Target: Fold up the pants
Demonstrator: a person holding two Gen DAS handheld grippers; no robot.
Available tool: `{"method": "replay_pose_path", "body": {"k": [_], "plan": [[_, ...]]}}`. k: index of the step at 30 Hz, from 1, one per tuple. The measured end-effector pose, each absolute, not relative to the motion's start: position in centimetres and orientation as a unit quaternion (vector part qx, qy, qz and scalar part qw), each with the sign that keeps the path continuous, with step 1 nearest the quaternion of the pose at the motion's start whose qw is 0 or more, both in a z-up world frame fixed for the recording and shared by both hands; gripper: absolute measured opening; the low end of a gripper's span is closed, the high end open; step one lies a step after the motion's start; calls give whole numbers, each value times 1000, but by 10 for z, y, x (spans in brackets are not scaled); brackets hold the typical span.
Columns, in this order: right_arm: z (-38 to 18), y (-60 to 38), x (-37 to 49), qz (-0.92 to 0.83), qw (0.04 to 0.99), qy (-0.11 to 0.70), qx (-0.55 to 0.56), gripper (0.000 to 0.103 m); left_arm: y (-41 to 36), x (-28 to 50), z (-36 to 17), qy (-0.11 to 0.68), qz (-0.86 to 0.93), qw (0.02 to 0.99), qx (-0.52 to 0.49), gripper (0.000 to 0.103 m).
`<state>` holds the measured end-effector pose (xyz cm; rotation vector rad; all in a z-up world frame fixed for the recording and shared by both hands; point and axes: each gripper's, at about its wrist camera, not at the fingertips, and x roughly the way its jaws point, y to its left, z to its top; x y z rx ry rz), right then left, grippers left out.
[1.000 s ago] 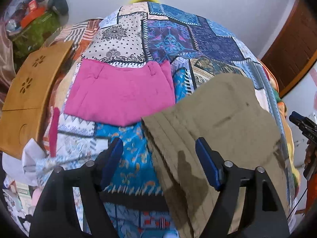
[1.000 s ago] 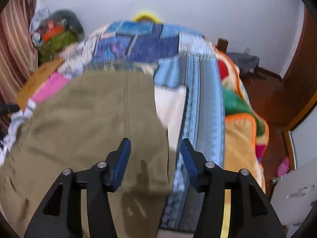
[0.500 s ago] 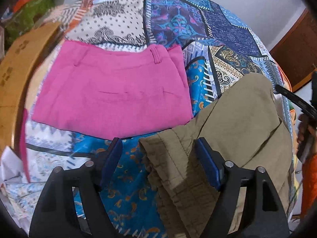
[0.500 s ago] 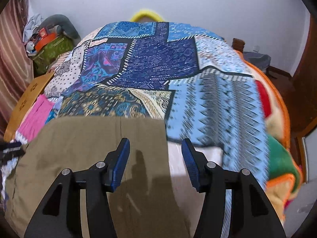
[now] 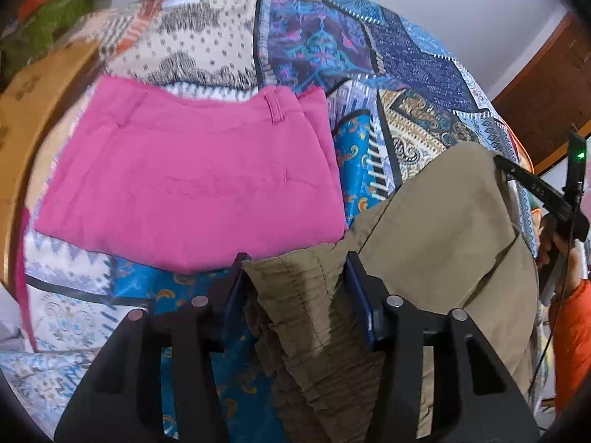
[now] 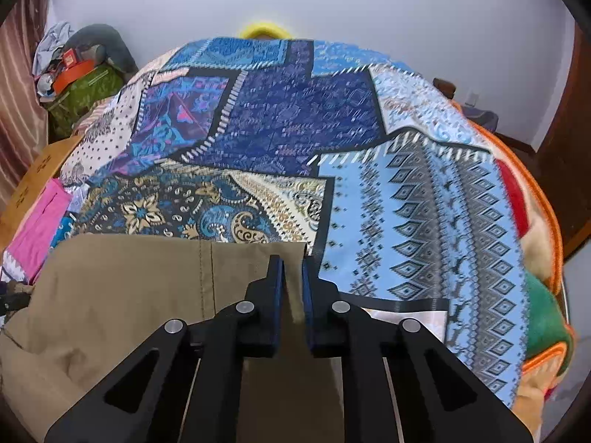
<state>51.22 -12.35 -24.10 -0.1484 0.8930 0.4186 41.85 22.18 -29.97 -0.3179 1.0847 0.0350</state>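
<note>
My left gripper (image 5: 295, 277) has just been closing, and its blue pads now pinch the gathered, elastic waistband of the olive pants (image 5: 443, 229) — the ruched band bunches up between them. My right gripper (image 6: 293, 280) has also just been closing and is clamped on the hem corner of the same pants, a thin strip of cloth caught between the nearly shut jaws. So I have the garment at both ends, spread along the near edge of the patchwork bedspread (image 6: 295, 118).

The cloth looks light, soft and floppy. It will sag in the middle once lifted and will not keep any shape by itself, so I judge the waistband and the hem to be the right holds: the waistband is thick and should not slip, while the single layer at the hem could pull free if I tug hard.

Just beyond the waistband lies a pair of pink pants (image 5: 192, 184), already folded flat — touching or almost touching the olive cloth. A wooden board (image 5: 37, 118) sits at the bed's left edge. As for containers, I see only a green bag (image 6: 85, 92) in the far corner, heaped with things I cannot make out.
</note>
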Motion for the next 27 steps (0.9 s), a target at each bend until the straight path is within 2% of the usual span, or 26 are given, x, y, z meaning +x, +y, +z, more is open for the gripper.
{"method": "replay_pose_path", "body": {"k": [6,15,21,27], "plan": [[-205,-126,500,171,905,377,-96,4,213,411,-239,450,50,888,-84,49],[-118,-151,466,180,935,300,-57,1,200,382,-151,373,50,926,-38,49],[-84,-178,406,217,935,274,-55,1,183,334,-136,361,29,932,-23,49],[-79,-203,337,244,928,275,-56,1,171,281,-141,366,10,930,-10,49]]}}
